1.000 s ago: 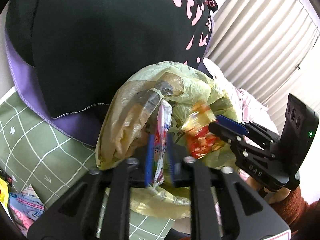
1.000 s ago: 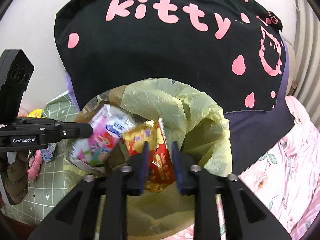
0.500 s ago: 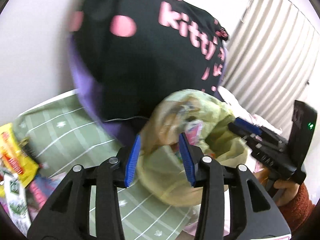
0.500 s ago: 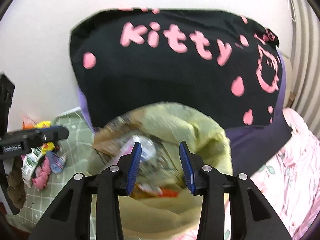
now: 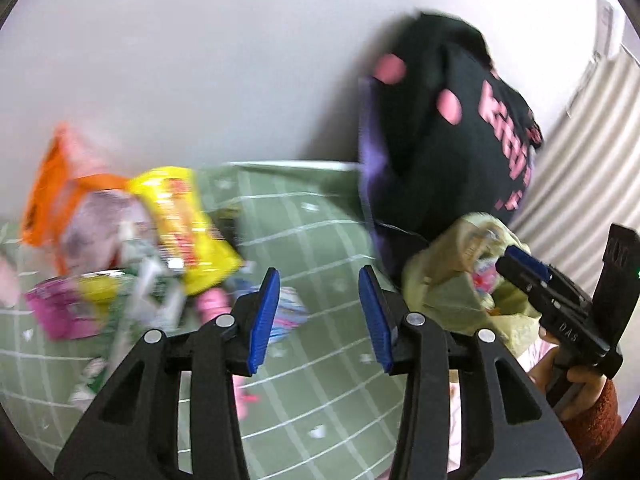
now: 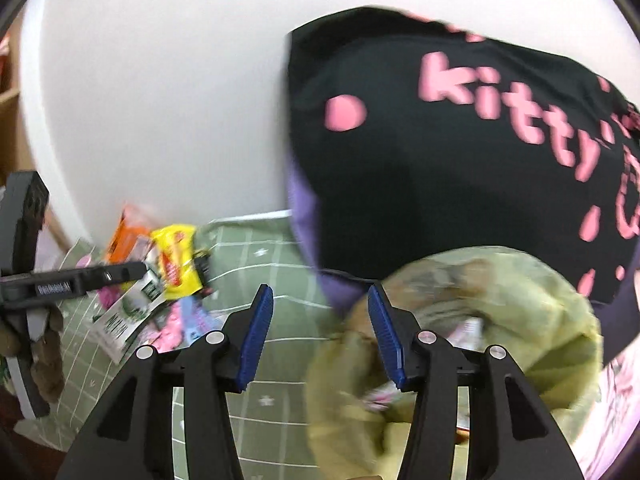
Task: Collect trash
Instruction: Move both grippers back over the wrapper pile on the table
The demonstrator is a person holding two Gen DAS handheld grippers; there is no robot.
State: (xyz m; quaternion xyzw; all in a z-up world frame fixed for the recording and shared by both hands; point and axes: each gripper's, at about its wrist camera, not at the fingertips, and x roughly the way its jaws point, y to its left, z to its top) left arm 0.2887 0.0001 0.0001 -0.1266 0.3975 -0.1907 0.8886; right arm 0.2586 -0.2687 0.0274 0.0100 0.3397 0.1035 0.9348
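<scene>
Left tongs [image 5: 316, 316]: released, empty; right tongs [image 6: 320, 334]: opening, empty. You approach the wrapper pile [image 5: 160, 240] low, taking the loose yellow packet [image 5: 180, 220] first, for the bag [image 6: 480, 340].

A black cushion [image 6: 460, 168] with pink "kitty" lettering leans against the white wall [image 6: 160, 80] on green grid-patterned bedding [image 5: 320, 216].

Motion blur smears the wrapper pile [image 5: 132, 240]; print unreadable. Trash bag [image 6: 500, 320] contents blurred, its lower part cut off by frame edge and hidden behind right gripper [image 6: 320, 332]. Black pillow [image 6: 460, 152] lettering runs off right edge.
</scene>
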